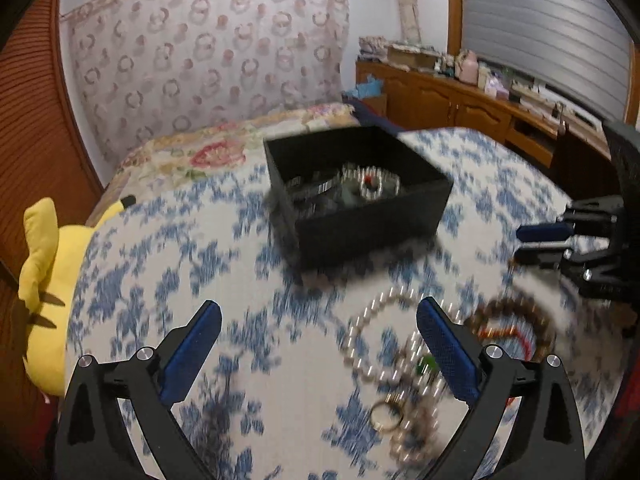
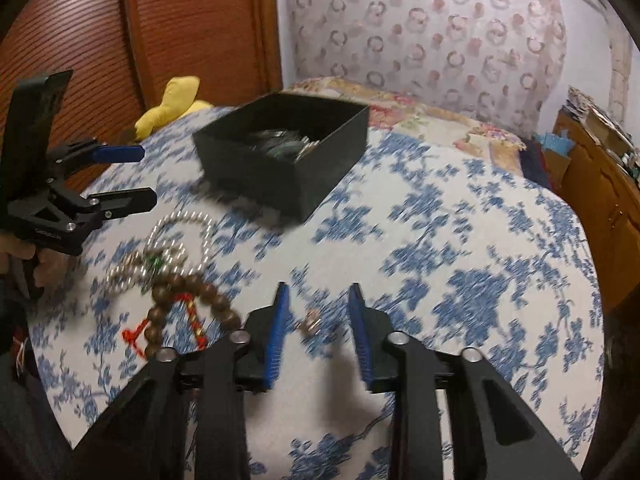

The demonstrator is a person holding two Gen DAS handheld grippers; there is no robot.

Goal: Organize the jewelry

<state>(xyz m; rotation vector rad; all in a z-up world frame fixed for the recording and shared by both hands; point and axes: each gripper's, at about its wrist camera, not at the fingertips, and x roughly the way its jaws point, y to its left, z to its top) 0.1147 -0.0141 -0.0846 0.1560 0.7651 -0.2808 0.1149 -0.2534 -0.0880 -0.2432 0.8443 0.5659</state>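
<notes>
- Two grippers over a bed [image 2: 460,240] with a blue-and-white floral cover, which carries everything here. No worktop, just soft bedding, so small bits can sink into the fabric.
- Black box [image 1: 372,228] sits open further up the bed with some jewelry already in it. I can make out a pearly ring of beads and a band in there, the rest is a dark blur.
- Loose pile is near the front edge, well apart from the box: pearl strand [image 2: 180,236], brown wooden bead bracelet [image 2: 188,300] with red and orange cord, and a gold ring [image 1: 386,416]. The pearls and the wooden beads look to overlap, so I'd lift one slowly to avoid dragging the other along.
- Left gripper [image 1: 320,344] has its jaws spread about as wide as they go, nothing between the pads, hovering over the pearl tangle. Best bet in my opinion: come straight down on one strand only, not the whole heap.
- Right gripper [image 2: 316,324] has jaws partly open, gripping nothing, with a small metallic trinket [image 2: 311,322] lying on the cover between the tips. Looks like a ring or charm, too smeared to say. Closing low against the fabric should catch it.
- Both views are motion-blurred, and the right-hand pad hides part of the pearls in the left wrist view.
- Yellow plush toy [image 1: 44,280] at the bed's edge, irrelevant.
</notes>
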